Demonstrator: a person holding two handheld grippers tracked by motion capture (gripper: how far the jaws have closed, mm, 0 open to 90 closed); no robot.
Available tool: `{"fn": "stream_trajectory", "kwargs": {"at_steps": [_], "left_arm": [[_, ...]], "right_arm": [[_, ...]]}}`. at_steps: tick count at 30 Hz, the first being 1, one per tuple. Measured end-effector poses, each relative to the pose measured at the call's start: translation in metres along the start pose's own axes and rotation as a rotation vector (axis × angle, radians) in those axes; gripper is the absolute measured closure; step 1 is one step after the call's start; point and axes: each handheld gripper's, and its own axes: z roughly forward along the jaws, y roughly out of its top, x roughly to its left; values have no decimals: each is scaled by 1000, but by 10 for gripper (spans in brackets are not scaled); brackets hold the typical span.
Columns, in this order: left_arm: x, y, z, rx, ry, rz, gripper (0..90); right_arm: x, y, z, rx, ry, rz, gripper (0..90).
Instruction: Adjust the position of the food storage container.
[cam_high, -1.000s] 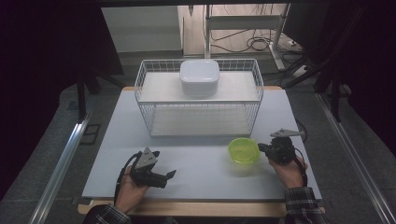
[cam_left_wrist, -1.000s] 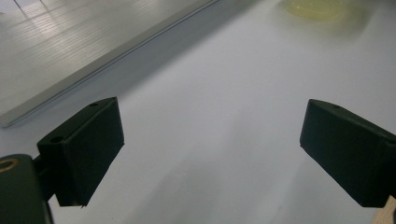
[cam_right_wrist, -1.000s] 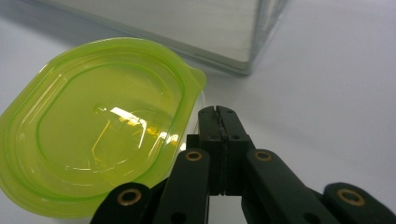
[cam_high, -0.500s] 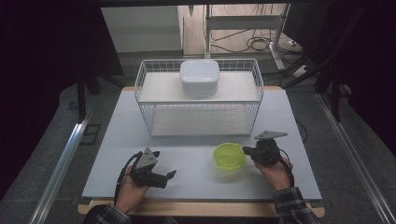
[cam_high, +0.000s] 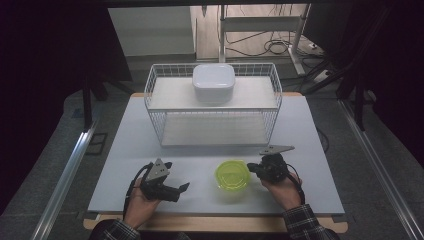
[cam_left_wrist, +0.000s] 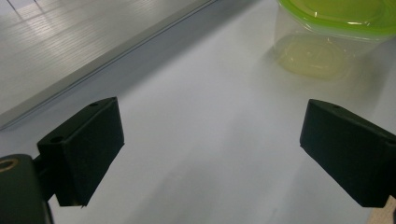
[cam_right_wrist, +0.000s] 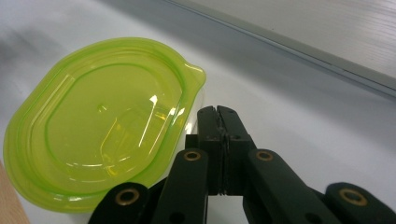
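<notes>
Left tongs (cam_high: 176, 190): open, empty, near the worktop's front edge.
Right tongs (cam_high: 254, 169): closed, empty, touching the green container (cam_high: 232, 174).
Progress: container moved toward the worktop's front middle; wire basket (cam_high: 272, 95) not reached, I judge.

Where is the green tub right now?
In the high view the green tub sits on the table's near part, right of middle, beside the shut right gripper and in front of the wire basket.

White lidded box (cam_high: 214, 82) atop wire basket (cam_high: 160, 95).

Glossy translucent green plastic lid (cam_right_wrist: 100, 123), matt black gripper (cam_right_wrist: 218, 114) pads, smooth matt white table (cam_high: 130, 150), white wire basket (cam_high: 160, 125)
</notes>
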Motion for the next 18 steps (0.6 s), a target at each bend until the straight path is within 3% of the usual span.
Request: {"fn": "stream_trajectory", "kwargs": {"at_steps": [10,18], "left_arm": [[0,0,0,1,3,-2,60],[1,0,-1,0,5,-1,60]], "right_arm": [[6,-9,-6,22,25,-4,878],[13,-13,1,59,53,-17,881]]}}
